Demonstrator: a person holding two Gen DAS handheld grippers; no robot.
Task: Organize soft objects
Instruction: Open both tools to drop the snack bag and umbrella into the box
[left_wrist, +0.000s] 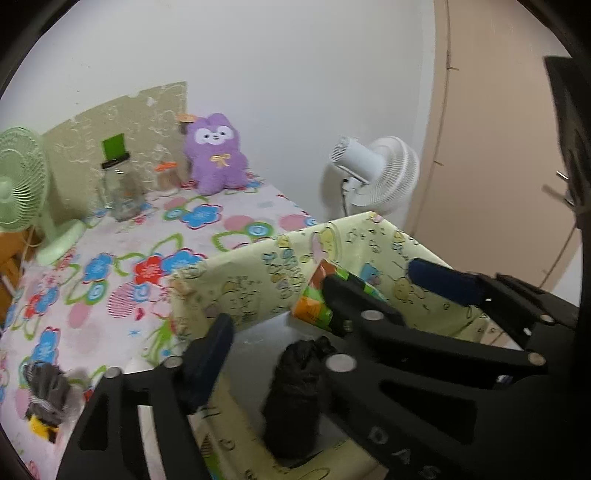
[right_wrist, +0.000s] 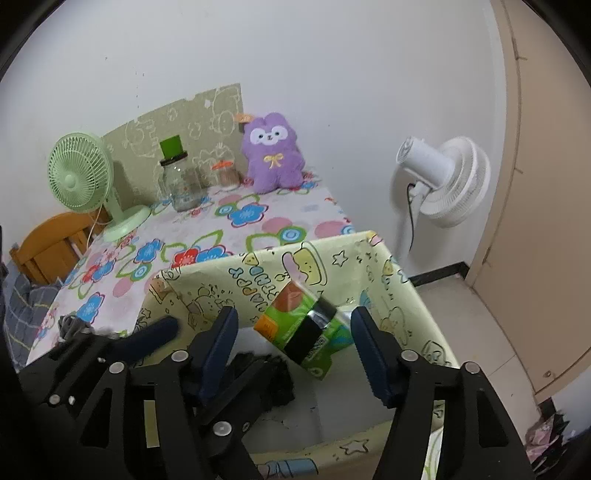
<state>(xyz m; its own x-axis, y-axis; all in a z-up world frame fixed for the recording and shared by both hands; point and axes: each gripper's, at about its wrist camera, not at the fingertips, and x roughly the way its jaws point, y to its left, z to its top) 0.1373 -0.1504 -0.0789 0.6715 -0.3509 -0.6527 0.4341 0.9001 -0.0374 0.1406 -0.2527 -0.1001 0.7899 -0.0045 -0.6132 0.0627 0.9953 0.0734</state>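
A pale yellow cartoon-print storage box (left_wrist: 251, 284) (right_wrist: 402, 295) stands at the near end of the floral table. Inside it a green tissue pack (right_wrist: 291, 325) (left_wrist: 314, 306) with a black band leans tilted against the far wall. Beside the pack a black rolled bundle (left_wrist: 291, 398) stands on the box floor. My left gripper (left_wrist: 291, 332) hangs open over the bundle, with nothing pressed between its pads. My right gripper (right_wrist: 295, 321) is open too, its fingers either side of the pack without touching it. The two grippers' fingers overlap. A purple plush toy (left_wrist: 216, 155) (right_wrist: 273, 155) sits at the table's far end.
A grey striped soft item (left_wrist: 46, 398) (right_wrist: 72, 326) lies near the table's front left. At the back stand a glass jar (right_wrist: 179, 184), a small orange-lidded jar (right_wrist: 225, 173) and a green fan (right_wrist: 83, 173). A white fan (right_wrist: 443, 181) and a door are on the right, a wooden chair (right_wrist: 48, 243) on the left.
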